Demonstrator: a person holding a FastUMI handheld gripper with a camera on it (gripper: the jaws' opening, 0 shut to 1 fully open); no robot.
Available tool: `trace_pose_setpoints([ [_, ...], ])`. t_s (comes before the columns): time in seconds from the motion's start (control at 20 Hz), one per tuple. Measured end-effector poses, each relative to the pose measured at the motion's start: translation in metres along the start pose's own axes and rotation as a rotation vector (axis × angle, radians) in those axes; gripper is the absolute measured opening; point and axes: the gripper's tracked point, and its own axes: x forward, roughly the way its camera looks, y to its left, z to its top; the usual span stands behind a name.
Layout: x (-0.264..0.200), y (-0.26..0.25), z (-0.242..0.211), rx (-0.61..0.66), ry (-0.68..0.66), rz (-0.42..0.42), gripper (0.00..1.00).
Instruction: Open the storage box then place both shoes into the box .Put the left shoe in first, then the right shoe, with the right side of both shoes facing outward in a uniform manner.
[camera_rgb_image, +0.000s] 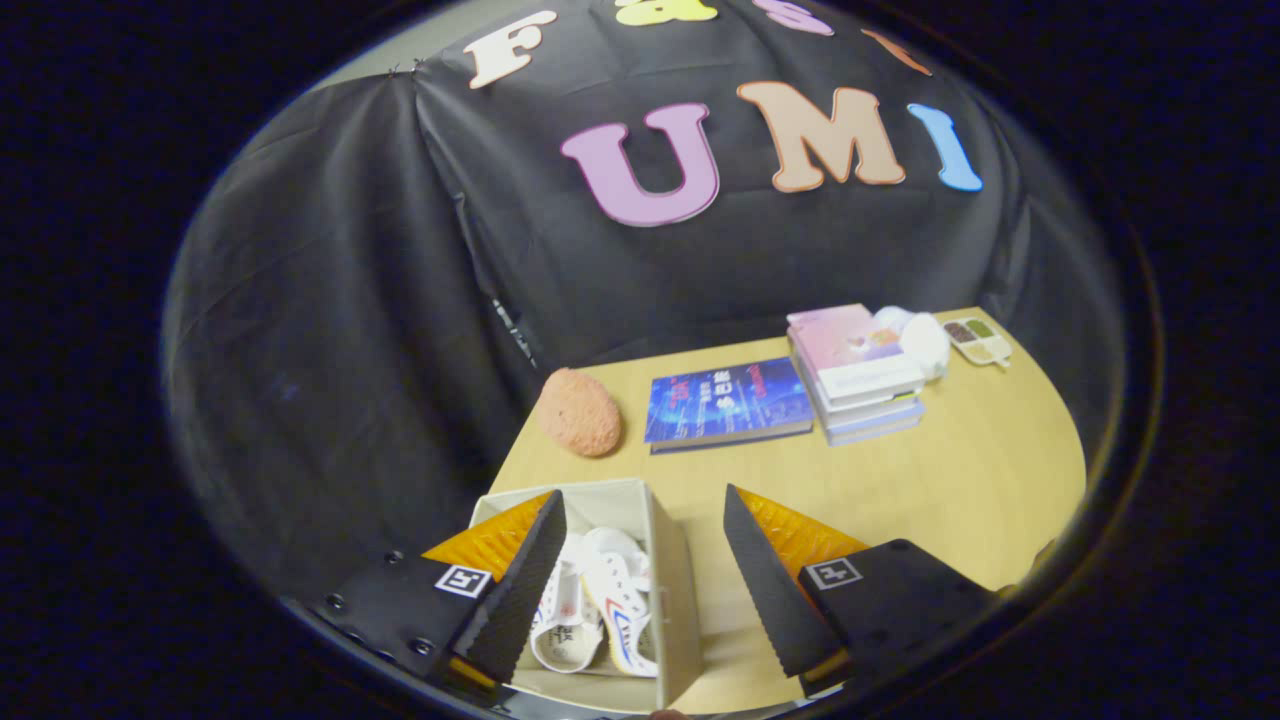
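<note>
Gripper (645, 570) spread wide above open storage box (672, 570) holding both shoes (600, 605).

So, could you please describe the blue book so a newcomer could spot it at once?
On the wooden table, beyond the open gripper, the blue book lies flat between an orange lump and a book stack. It alone lies single, with a dark blue cover.

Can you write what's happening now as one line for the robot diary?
gripper: open, holding nothing, above box | storage box: open | shoes: both inside | table: books, reddish lump beyond
</note>
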Motion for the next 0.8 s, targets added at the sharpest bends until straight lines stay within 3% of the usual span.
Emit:
trace_pose_setpoints([
  [0.25,-0.05,-0.064,0.055,-0.037,-0.197,-0.066,0.98],
  [0.5,-0.106,-0.122,0.077,-0.103,-0.333,-0.156,0.97],
  [0.8,-0.169,-0.152,0.12,-0.114,-0.464,-0.2,0.98],
])
